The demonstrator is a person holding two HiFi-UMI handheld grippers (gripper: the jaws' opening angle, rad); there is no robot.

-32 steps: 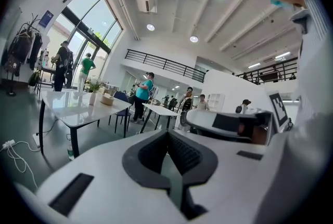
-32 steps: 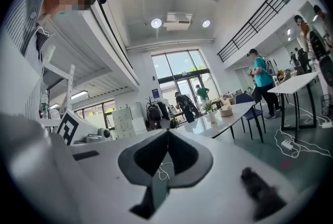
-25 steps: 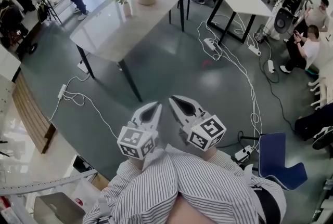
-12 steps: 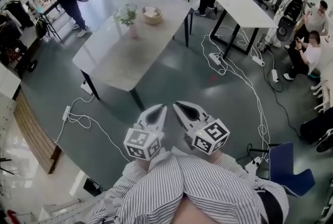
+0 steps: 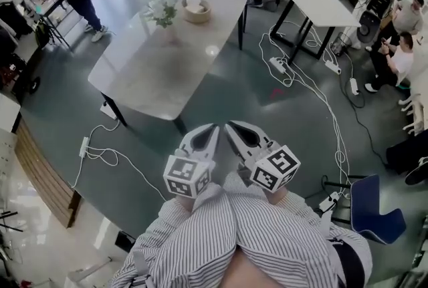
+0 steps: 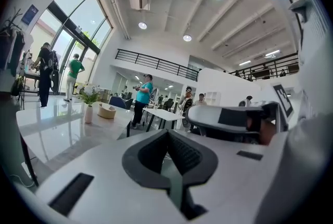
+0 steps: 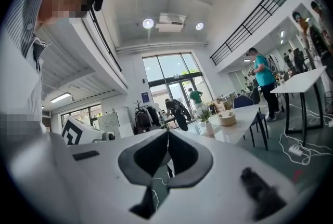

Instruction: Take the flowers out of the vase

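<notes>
Low in the middle of the head view, above the striped sleeves point(image 5: 254, 230), the left tongs point(image 5: 211, 129) and the right tongs point(image 5: 229, 126) sit side by side, each with its jaws pressed together on nothing. Past their tips a strip of grey floor point(image 5: 221, 89) lies between them and the pale desk point(image 5: 154, 73). The flowers point(image 5: 160, 9) stand in their vase point(image 5: 170, 33) at the desk's far end, in the upper left of the frame, well apart from both tongs, with a round basket point(image 5: 196, 9) just to their right.
</notes>
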